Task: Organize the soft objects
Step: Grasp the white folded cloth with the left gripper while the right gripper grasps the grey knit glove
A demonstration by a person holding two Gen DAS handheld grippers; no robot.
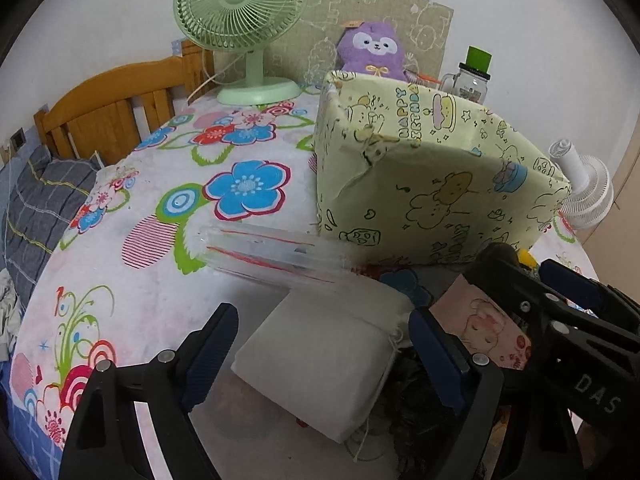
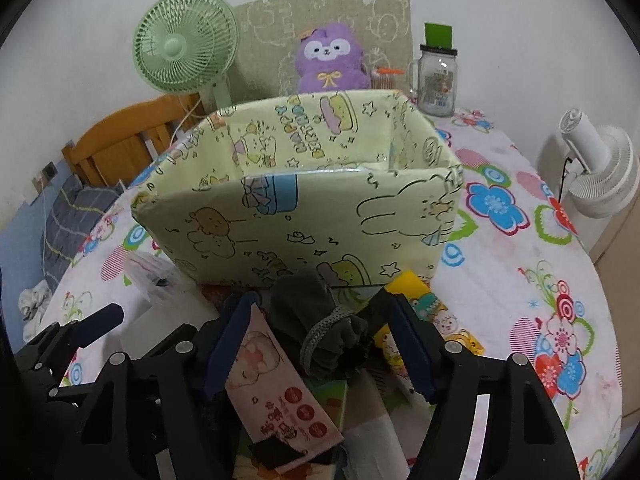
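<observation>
With both grippers apart, the left gripper (image 1: 320, 348) over the white cloth pouch (image 1: 320, 360) and the right gripper (image 2: 320, 344) straddling the grey drawstring bag (image 2: 320, 320) before the box (image 2: 320, 216), each should sink squarely before closing

A green fan (image 1: 240, 28) stands at the table's far edge; a glass jar (image 2: 436, 80) with a green lid near its far right corner; a white fan (image 2: 600, 168) beyond the right edge; a wooden headboard (image 1: 112, 100) at left.

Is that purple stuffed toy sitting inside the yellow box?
No, the purple plush toy sits behind the yellow box, against the wall, outside its walls.
</observation>
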